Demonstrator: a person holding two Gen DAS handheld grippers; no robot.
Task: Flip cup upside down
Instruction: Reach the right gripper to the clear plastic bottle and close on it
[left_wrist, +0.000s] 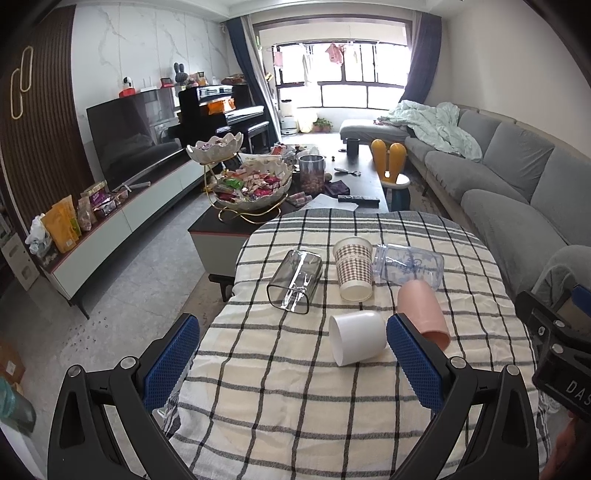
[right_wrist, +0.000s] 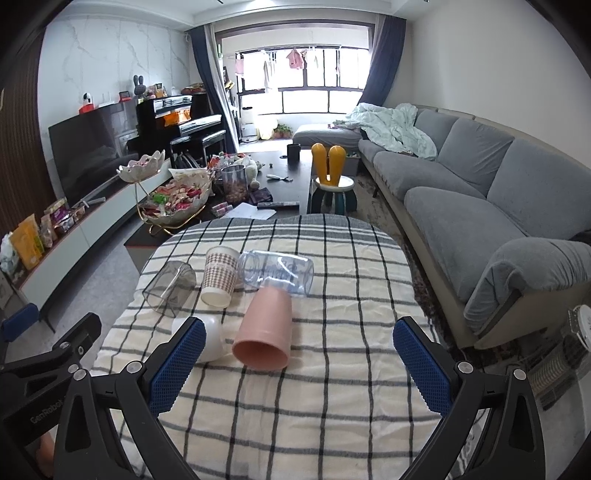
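Several cups lie on their sides on a checked tablecloth (left_wrist: 295, 398) (right_wrist: 332, 387). A white cup (left_wrist: 356, 341) (right_wrist: 212, 338), a pink cup (left_wrist: 424, 314) (right_wrist: 266, 332), a smoky glass cup (left_wrist: 295, 280) (right_wrist: 170, 286), a checked paper cup (left_wrist: 352, 267) (right_wrist: 219, 275) and a clear plastic jar (left_wrist: 408, 266) (right_wrist: 277, 271). My left gripper (left_wrist: 293, 360) is open and empty, just short of the white cup. My right gripper (right_wrist: 299, 365) is open and empty, just short of the pink cup.
A coffee table (left_wrist: 365, 184) with a snack bowl stand (left_wrist: 251, 184) (right_wrist: 173, 199) and a jar stands beyond the table. A grey sofa (left_wrist: 498, 184) (right_wrist: 480, 192) runs along the right. A TV cabinet (left_wrist: 122, 214) runs along the left wall.
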